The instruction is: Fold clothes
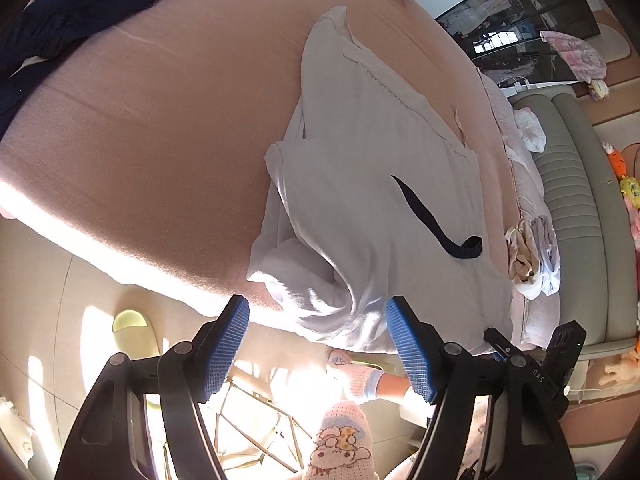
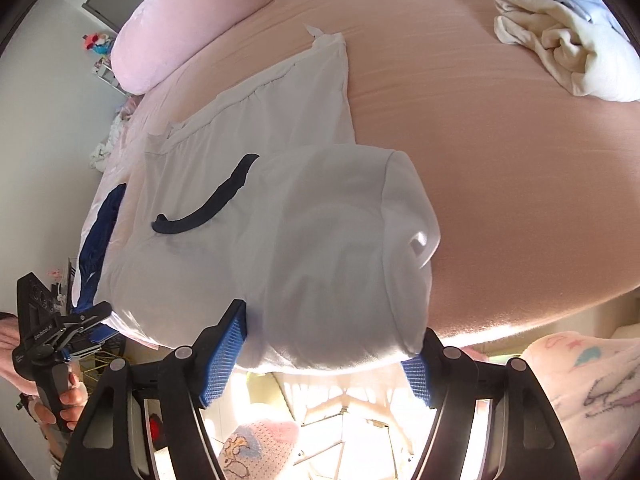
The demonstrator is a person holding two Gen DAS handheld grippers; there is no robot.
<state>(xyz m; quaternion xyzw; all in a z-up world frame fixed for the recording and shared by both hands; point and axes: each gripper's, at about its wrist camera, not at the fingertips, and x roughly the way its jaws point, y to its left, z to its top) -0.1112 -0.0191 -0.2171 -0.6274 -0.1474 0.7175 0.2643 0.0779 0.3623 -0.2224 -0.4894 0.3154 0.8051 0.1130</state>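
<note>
A white garment (image 1: 372,184) with a dark curved mark (image 1: 432,224) lies on the pink bed (image 1: 160,140), its near end hanging over the front edge. It also shows in the right wrist view (image 2: 280,220), with one side folded over. My left gripper (image 1: 318,344) is open and empty just in front of the garment's bunched near edge. My right gripper (image 2: 328,356) is open, its blue pads on either side of the garment's hanging near edge, not closed on it. The left gripper also appears at the left of the right wrist view (image 2: 86,334).
A dark navy garment (image 1: 72,24) lies at the bed's far left. A cream and white clothes pile (image 2: 560,44) lies on the bed to the right. A pink pillow (image 2: 180,28) sits at the back. A grey padded headboard (image 1: 576,208) borders the bed. The floor holds a slipper (image 1: 132,332).
</note>
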